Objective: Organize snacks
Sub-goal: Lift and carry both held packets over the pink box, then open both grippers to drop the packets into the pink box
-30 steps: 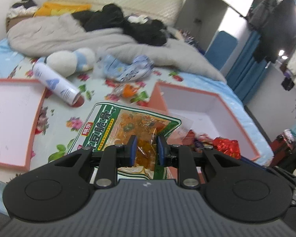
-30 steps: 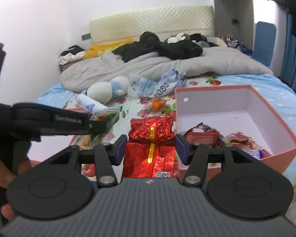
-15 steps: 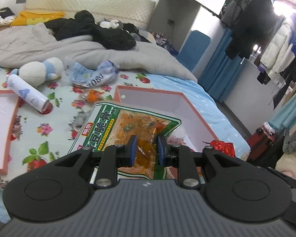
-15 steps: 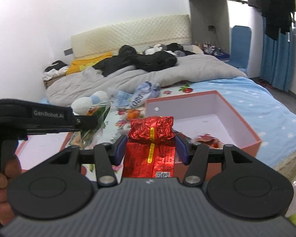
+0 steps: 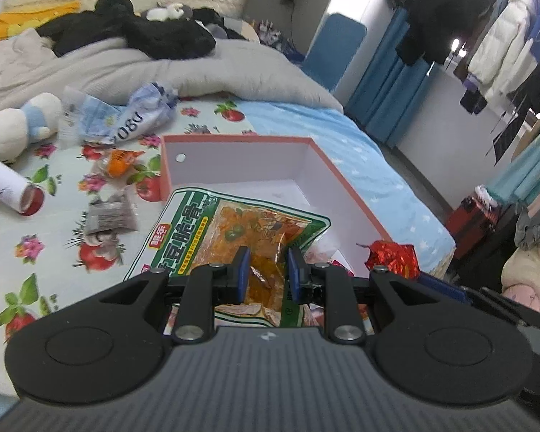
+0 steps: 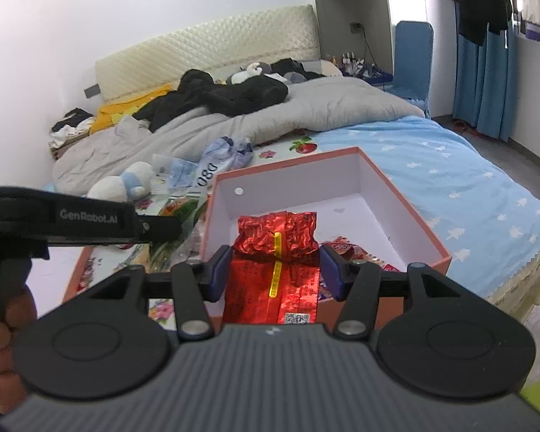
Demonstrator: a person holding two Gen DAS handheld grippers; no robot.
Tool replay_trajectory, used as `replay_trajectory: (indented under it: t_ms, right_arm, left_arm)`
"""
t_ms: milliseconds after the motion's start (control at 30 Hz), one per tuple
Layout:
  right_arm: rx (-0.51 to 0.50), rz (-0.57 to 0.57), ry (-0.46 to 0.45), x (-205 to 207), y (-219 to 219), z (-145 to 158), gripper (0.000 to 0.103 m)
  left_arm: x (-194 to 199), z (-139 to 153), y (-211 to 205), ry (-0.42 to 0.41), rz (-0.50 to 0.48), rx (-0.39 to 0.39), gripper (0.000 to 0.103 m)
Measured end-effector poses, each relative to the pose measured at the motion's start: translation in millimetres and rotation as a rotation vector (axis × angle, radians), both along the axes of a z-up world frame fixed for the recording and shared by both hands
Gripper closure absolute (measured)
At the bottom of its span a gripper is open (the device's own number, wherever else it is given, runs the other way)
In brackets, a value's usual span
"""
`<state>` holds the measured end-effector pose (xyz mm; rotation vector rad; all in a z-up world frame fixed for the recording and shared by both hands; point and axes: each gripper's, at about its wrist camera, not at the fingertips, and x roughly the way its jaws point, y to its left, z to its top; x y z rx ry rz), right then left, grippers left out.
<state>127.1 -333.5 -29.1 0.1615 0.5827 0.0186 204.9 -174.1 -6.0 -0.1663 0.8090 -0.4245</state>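
**Both packets carried over the box**

While the left gripper (image 5: pixel 266 270) pinched the green snack packet (image 5: pixel 234 230) between narrowly set fingers, the right gripper (image 6: pixel 275 270) clamped the red foil packet (image 6: pixel 277 252) at about half opening. Both packets hung over the near end of the pink box (image 6: pixel 406 216), right of the loose snacks on the bed. Delivery seemed the step in hand; next called for lowering inside the walls, then releasing.

Bed (image 5: pixel 306 122) with fruit-print sheet carries open pink box (image 5: pixel 345 183) at centre; grey quilt (image 5: pixel 100 68) at 12 o'clock, plush toy (image 5: pixel 14 126) and white tube (image 5: pixel 7 187) at 9, crumpled wrappers (image 5: pixel 126 115) at 11, small dark packet (image 5: pixel 109 212) just left of box.
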Motion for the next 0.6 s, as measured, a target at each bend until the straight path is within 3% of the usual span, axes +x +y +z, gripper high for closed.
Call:
replay_trajectory:
  t_ms: [300,600]
  right_arm:
    - [0.01,-0.004,0.064,58,-34,-26,0.047]
    - [0.047,0.005,0.171,109,-47,-69,0.047]
  left_arm:
    - [70,-38,-39,0.071,-0.029,0.025,0.077]
    - [112,-77,-44,0.139,-0.008,0.047,0.077]
